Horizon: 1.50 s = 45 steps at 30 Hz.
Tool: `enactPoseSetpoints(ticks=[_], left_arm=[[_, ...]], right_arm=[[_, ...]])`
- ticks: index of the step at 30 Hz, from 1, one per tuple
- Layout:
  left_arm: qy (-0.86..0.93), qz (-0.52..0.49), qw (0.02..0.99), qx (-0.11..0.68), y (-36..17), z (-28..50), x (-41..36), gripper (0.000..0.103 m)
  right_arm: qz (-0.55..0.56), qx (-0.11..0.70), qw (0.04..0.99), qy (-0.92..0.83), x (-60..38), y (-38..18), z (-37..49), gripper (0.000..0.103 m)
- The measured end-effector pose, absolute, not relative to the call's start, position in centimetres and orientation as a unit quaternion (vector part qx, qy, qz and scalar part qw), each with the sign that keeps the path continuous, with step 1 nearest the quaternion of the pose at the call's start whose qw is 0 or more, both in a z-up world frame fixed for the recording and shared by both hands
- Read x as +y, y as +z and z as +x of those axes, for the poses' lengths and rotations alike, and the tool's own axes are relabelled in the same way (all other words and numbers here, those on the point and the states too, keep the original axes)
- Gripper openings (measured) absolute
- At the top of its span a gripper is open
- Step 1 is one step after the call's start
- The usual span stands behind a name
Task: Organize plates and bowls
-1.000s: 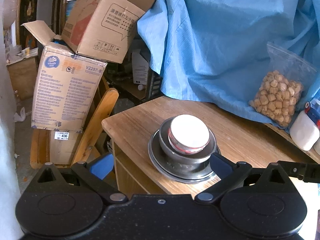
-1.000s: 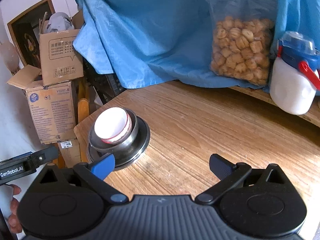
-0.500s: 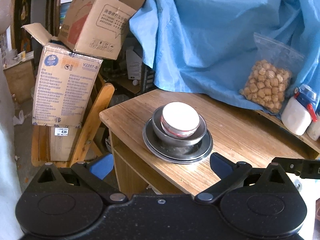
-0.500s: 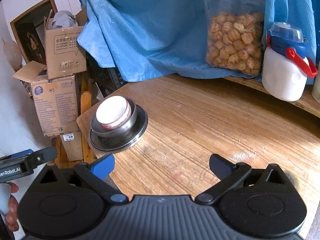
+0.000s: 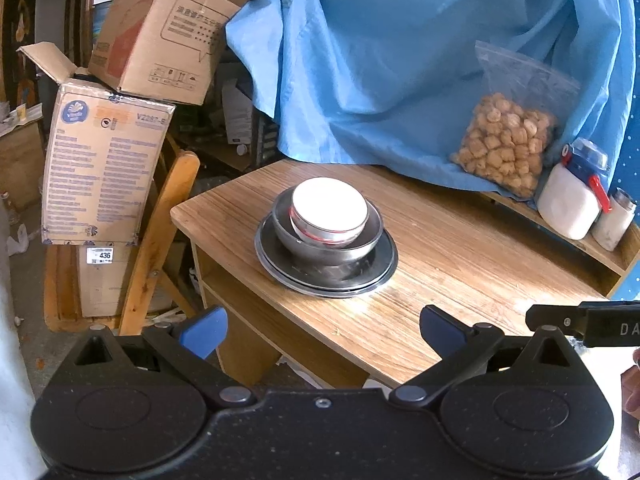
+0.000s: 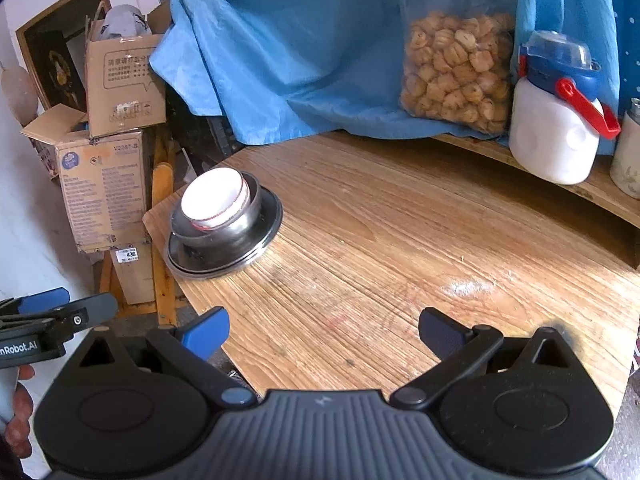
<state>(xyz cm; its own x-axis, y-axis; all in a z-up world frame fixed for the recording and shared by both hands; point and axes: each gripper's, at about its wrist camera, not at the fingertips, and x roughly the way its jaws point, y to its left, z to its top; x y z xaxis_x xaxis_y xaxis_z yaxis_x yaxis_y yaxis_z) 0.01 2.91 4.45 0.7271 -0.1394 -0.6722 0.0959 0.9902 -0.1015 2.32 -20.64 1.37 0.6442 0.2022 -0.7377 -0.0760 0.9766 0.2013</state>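
A white bowl (image 5: 329, 208) with a red band sits inside a dark metal bowl (image 5: 326, 242), which rests on stacked dark plates (image 5: 384, 264) near the left corner of the wooden table (image 5: 460, 256). The same stack shows in the right wrist view: white bowl (image 6: 212, 200), metal bowl (image 6: 230, 232), plates (image 6: 268, 232). My left gripper (image 5: 322, 328) is open and empty, held off the table's front edge, short of the stack. My right gripper (image 6: 323, 330) is open and empty above the table's (image 6: 400, 240) near edge, right of the stack. The left gripper (image 6: 64, 308) also shows at the lower left.
A bag of snacks (image 6: 456, 68), a white jug with a blue lid (image 6: 554, 120) and a small jar (image 6: 628, 152) stand on a raised shelf at the back right under a blue sheet (image 6: 300, 40). Cardboard boxes (image 5: 104, 152) and a wooden chair (image 5: 160, 232) crowd the floor at left.
Both grippers have drawn back from the stack, which looks smaller and farther. The stack itself has not moved. Both grippers stay open.
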Motion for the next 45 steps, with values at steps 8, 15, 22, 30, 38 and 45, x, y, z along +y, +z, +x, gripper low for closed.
enactPoseSetpoints(ticks=[8, 15, 22, 30, 38, 45], left_arm=[[-0.063, -0.030, 0.929, 0.364, 4.38, 0.08, 2.86, 0.102], [-0.059, -0.031, 0.929, 0.365, 4.31, 0.07, 2.94, 0.102], [-0.058, -0.030, 0.929, 0.365, 4.32, -0.02, 2.85, 0.102], [-0.058, -0.030, 0.927, 0.369, 4.35, 0.18, 2.72, 0.102], [-0.057, -0.029, 0.925, 0.376, 4.29, 0.51, 2.57, 0.102], [-0.053, -0.027, 0.923, 0.381, 4.37, 0.87, 2.35, 0.102]], right_arm=[[0.073, 0.417, 0.902, 0.078, -20.73, 1.29, 2.31, 0.103], [0.065, 0.418, 0.903, 0.082, -20.40, 1.29, 2.44, 0.103], [0.065, 0.418, 0.902, 0.083, -20.39, 1.30, 2.44, 0.103], [0.066, 0.418, 0.902, 0.082, -20.38, 1.32, 2.43, 0.103], [0.068, 0.419, 0.901, 0.083, -20.41, 1.24, 2.46, 0.103], [0.070, 0.423, 0.899, 0.091, -20.51, 1.02, 2.77, 0.103]])
